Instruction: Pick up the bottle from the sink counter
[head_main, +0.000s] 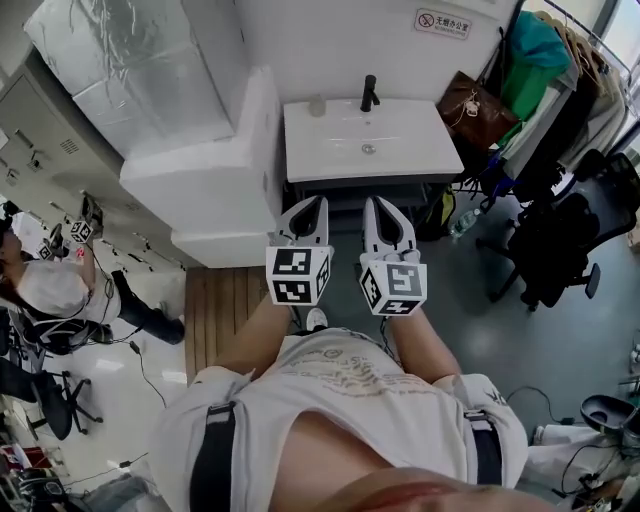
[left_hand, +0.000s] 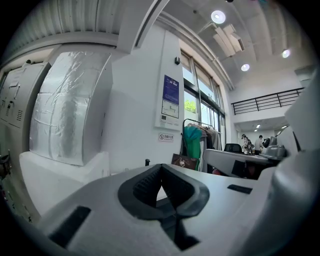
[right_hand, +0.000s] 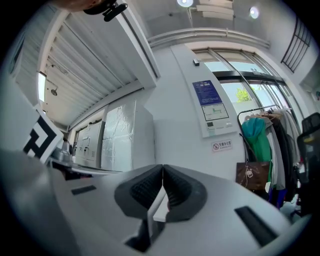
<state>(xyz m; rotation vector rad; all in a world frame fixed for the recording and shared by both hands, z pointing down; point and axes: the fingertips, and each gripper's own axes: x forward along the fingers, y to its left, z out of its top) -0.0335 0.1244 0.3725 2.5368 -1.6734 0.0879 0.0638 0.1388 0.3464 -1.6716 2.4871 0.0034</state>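
head view shows small pale bottle (head_main: 317, 104) at back left of white sink bench (head_main: 420, 150), well apart from left gripper (head_main: 309, 202) and right gripper (head_main: 379, 202), fingers (left_hand: 143, 186) of both clenched on nothing. only gripper views show blue wall poster (right_hand: 209, 100), unreadable.

Up the middle of the frame the grey floor (head_main: 450, 290) is left open all the way to the sink counter (head_main: 300, 165), so nothing is blocked head-on, and the counter top is mostly bare. The left is hemmed in by a big white block (head_main: 215, 175) set just beside the counter's left edge, close to the bottle (head_main: 317, 105) at the back left corner. A black faucet (head_main: 369, 93) is stood right of the bottle, gap between. The right side is crowded by a brown bag (head_main: 472, 112), hanging clothes (head_main: 535, 65) and an office chair (head_main: 560, 235).
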